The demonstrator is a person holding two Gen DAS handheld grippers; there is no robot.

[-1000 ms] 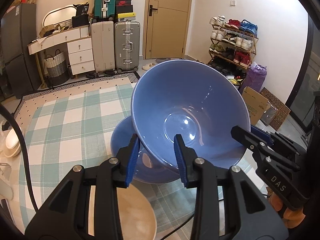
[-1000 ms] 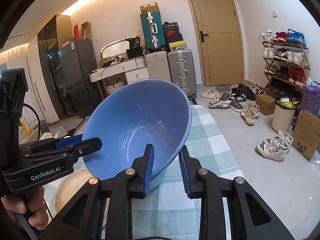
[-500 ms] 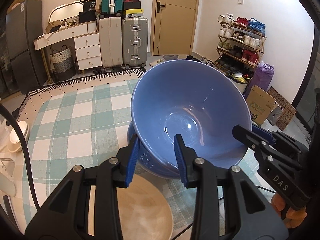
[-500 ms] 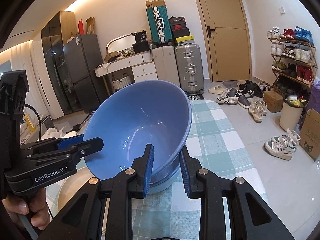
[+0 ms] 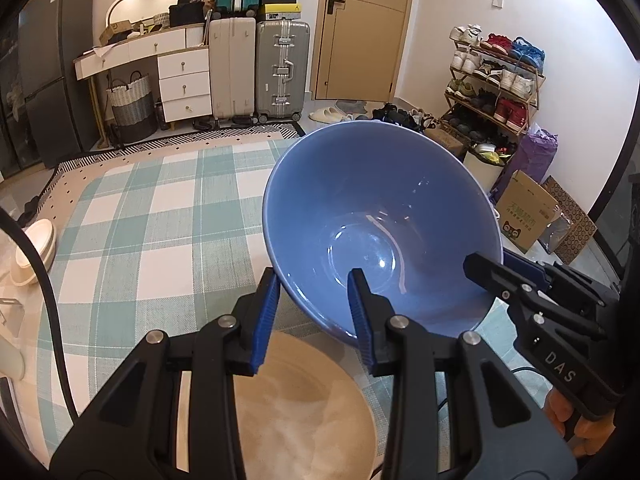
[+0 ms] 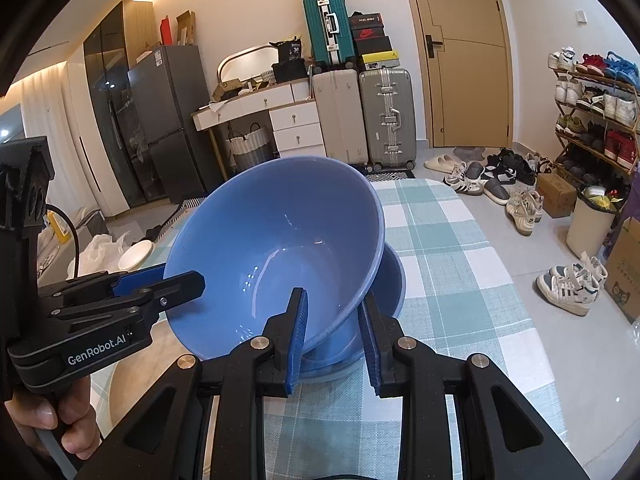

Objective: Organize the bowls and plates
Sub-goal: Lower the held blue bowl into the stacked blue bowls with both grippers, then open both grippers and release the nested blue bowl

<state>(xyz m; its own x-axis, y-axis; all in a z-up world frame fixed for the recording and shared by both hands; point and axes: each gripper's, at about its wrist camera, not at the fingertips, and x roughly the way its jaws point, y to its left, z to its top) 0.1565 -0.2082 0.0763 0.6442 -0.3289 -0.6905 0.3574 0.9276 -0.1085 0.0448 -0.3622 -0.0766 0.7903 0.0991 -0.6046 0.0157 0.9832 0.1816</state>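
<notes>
both wrist views look down close, from opposite sides, sharing the blue bowl (image 5: 380, 232), perhaps tilted.

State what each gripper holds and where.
Both hold the blue bowl by its rim: left gripper at one side, right gripper at the opposite side.

**Both claws clamped, angled down**

Left claw (image 5: 312, 312), black with blue pads, pinches the rim of the large glossy blue ceramic bowl (image 5: 380, 216). Right claw (image 6: 334, 334) is closed on the opposite rim. A hand (image 6: 60, 420) grips the left handle.
</notes>
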